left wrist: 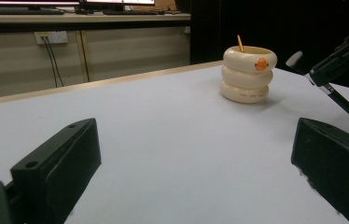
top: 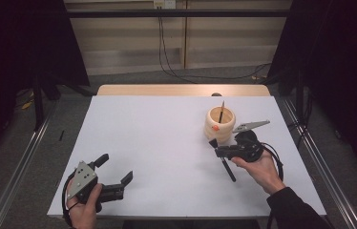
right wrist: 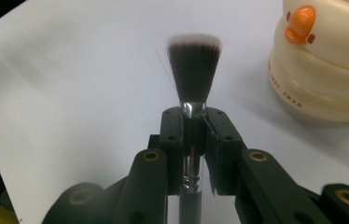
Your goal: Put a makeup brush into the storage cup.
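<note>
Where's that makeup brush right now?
The makeup brush is clamped in the right gripper, on the table's right side, just in front of the cream ringed holder.

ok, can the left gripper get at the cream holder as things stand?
Probably yes. The left gripper has its jaws open and holds nothing, and bare table lies between it and the cream holder. The right gripper with the brush crowds the holder's near side.

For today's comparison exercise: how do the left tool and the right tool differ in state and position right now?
The left tool has its jaws spread wide with nothing between them; the right tool is clamped on a makeup brush at its metal ferrule. The left tool sits low near the table's near-left corner, far from the cream duck-faced holder; the right tool is beside that holder. Both are black, hand-held, and carry a grey plate.
</note>
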Demonstrator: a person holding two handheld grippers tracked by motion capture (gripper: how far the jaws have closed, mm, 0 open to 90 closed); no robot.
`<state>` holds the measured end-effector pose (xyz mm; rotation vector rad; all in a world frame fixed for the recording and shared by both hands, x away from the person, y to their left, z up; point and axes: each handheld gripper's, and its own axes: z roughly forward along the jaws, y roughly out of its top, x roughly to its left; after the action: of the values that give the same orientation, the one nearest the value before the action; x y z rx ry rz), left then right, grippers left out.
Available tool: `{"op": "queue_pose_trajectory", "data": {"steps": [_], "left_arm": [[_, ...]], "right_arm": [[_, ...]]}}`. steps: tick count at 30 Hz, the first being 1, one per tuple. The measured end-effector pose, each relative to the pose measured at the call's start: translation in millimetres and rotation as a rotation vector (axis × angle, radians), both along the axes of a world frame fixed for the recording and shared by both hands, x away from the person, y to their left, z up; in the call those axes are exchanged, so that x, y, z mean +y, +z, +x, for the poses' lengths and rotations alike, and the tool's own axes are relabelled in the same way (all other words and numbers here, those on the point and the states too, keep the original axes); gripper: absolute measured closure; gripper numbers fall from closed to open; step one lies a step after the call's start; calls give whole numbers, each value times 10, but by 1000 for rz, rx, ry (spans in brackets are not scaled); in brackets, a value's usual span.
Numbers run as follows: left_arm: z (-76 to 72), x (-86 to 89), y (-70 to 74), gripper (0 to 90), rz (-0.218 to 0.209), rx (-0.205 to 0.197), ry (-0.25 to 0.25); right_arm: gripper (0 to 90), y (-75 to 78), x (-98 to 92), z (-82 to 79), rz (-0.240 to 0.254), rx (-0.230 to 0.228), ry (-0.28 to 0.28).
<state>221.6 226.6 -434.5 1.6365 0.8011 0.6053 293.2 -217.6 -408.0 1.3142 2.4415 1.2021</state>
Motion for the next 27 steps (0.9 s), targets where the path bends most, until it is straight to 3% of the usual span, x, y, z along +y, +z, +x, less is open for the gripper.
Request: {"op": "queue_pose_trajectory", "data": {"steps": [4,19,27], "left_arm": [[2,2,-2,14,0,1,2],[2,2,-1,14,0,1,-1],[1,2,-1,14,1,-1,0]], "right_arm": [[779,-19,-9,-32,44,-43,-4],[779,62,-54,-110,123,-145,-1],[779,116,-123,-177,171,-227,-6]]}}
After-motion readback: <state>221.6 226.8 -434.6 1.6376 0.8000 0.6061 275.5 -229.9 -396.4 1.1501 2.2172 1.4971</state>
